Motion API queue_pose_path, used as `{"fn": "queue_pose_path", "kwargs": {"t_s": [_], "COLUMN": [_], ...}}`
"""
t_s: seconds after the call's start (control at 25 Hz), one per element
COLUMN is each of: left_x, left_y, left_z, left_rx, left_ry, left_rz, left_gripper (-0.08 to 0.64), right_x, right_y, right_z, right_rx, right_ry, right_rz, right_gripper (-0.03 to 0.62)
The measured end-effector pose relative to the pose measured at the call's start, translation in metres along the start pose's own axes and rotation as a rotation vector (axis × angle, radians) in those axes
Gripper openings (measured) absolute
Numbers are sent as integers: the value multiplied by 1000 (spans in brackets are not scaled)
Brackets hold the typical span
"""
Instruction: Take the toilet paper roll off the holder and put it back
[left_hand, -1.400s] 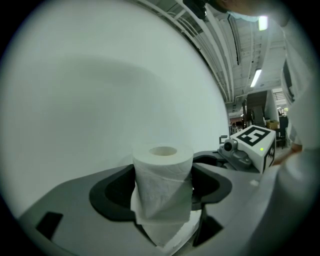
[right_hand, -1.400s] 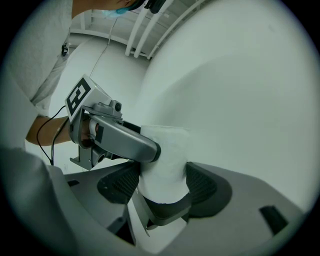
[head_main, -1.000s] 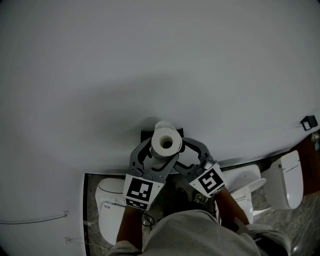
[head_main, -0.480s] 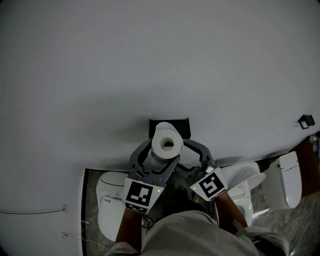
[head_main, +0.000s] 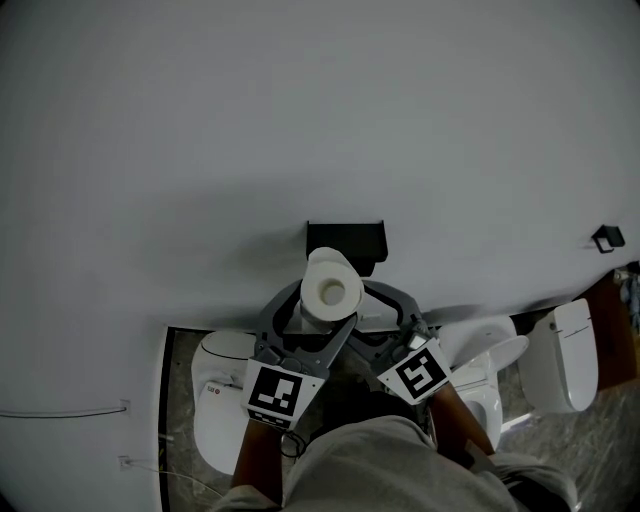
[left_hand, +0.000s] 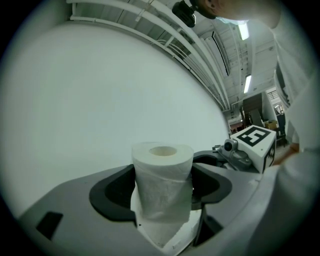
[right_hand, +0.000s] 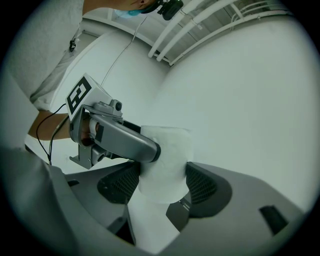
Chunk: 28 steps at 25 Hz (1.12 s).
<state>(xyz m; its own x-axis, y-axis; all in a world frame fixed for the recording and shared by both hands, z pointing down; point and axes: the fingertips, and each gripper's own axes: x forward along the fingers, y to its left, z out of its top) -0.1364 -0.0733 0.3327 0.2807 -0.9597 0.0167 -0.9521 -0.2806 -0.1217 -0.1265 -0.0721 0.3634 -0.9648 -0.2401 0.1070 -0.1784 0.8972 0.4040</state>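
Left gripper (left_hand: 162, 186) and right gripper (right_hand: 161, 176) clamped the toilet paper roll (head_main: 331, 286) near the holder (head_main: 345, 238); light, level pressure was advised.

Left gripper (left_hand: 162, 182): grey curved fingers (left_hand: 70, 210), black-and-white marker cube (head_main: 275, 392); right gripper (right_hand: 164, 175): alike, marker cube (head_main: 420, 370); person: light top (right_hand: 50, 55), black cable (right_hand: 50, 137).

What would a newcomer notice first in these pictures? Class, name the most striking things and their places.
A white toilet paper roll stands upright mid-picture, clamped from both sides by the grey left tool and right tool. Just above it in the head view, a black box-shaped holder hangs on the plain white wall. Below, white toilets sit on the dark floor.
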Motion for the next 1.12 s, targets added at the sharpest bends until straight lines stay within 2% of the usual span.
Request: {"fn": "queue_pose_path", "kwargs": {"t_s": [0.28,0.44,0.64,0.88,1.12], "left_x": [7,18,37,60,59], "left_y": [9,14,15,18,23], "left_z": [-5,-8,-17,-23,-26], "left_rx": [-6,-68,-85,-88,-107], "left_ry": [4,-3,19,54,87], "left_rz": [24,42,63,92,135], "left_gripper": [356,356,356,356,356], "right_x": [9,13,16,19,23], "right_y": [-6,-14,-26,-43,-41], "right_z": [-6,-15,-31,-46,-45], "right_rx": [-12,20,35,89,162], "right_ry": [27,26,36,24,-28], "right_rz": [32,50,72,105,152], "right_gripper": [291,291,291,291,291]}}
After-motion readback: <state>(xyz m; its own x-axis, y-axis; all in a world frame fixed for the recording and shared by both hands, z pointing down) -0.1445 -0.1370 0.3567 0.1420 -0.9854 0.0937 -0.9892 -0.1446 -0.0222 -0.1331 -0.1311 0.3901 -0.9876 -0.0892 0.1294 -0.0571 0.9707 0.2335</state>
